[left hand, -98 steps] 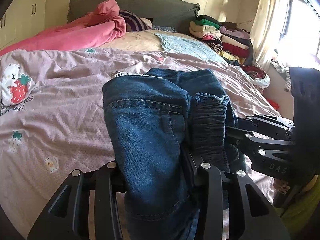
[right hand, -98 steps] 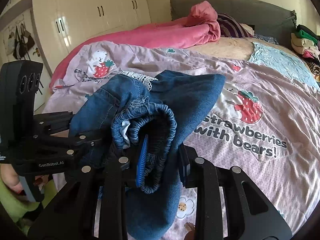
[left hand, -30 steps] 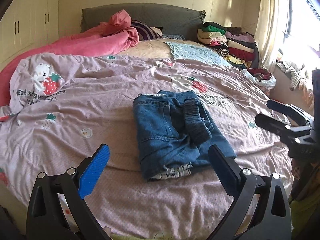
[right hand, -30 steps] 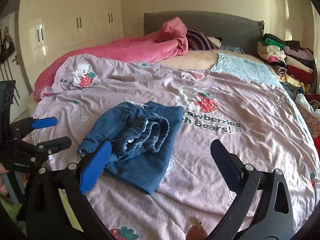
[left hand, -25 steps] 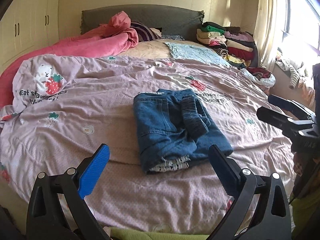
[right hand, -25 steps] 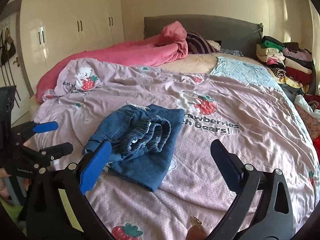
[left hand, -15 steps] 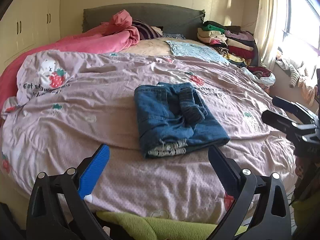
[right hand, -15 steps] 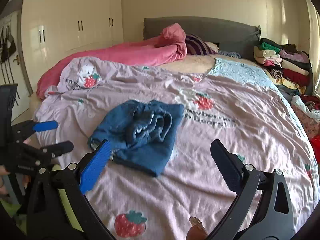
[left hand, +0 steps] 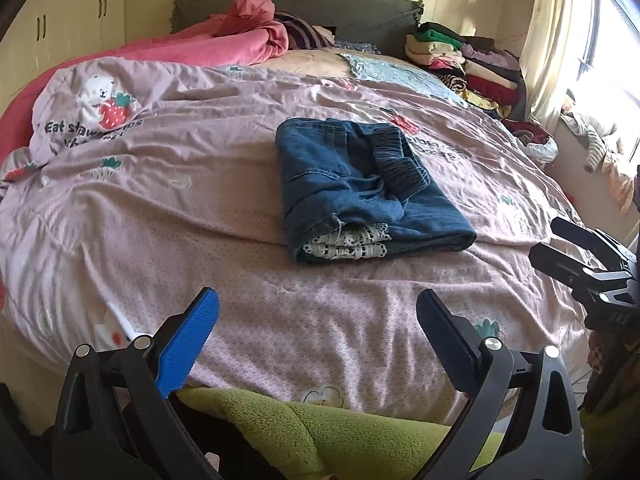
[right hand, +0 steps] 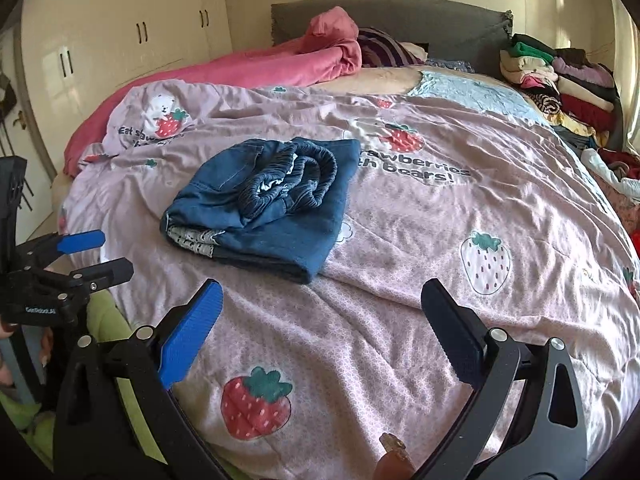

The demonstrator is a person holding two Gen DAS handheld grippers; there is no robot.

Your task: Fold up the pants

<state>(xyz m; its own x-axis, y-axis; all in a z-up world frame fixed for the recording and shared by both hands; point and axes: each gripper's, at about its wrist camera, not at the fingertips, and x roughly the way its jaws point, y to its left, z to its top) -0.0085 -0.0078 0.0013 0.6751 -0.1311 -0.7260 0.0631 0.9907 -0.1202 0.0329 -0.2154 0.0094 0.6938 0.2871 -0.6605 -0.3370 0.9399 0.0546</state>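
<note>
The blue denim pants (left hand: 360, 188) lie folded in a compact bundle on the pink strawberry-print bedspread (left hand: 160, 200), with the elastic waistband on top and white lace hems at the near edge. They also show in the right wrist view (right hand: 272, 204). My left gripper (left hand: 320, 316) is open and empty, held back over the bed's near edge. My right gripper (right hand: 324, 312) is open and empty, also well short of the pants. Each gripper shows at the edge of the other's view: the right gripper (left hand: 576, 248) and the left gripper (right hand: 88, 256).
A crumpled pink duvet (left hand: 224, 44) lies by the grey headboard (left hand: 360, 4). A stack of folded clothes (left hand: 468, 64) sits at the far right. White wardrobes (right hand: 120, 32) stand to the left. A green fleece (left hand: 320, 424) lies at the bed's near edge.
Both grippers let go of the pants, opened, and drew back toward the foot of the bed. The folded pants now lie on the bedspread.
</note>
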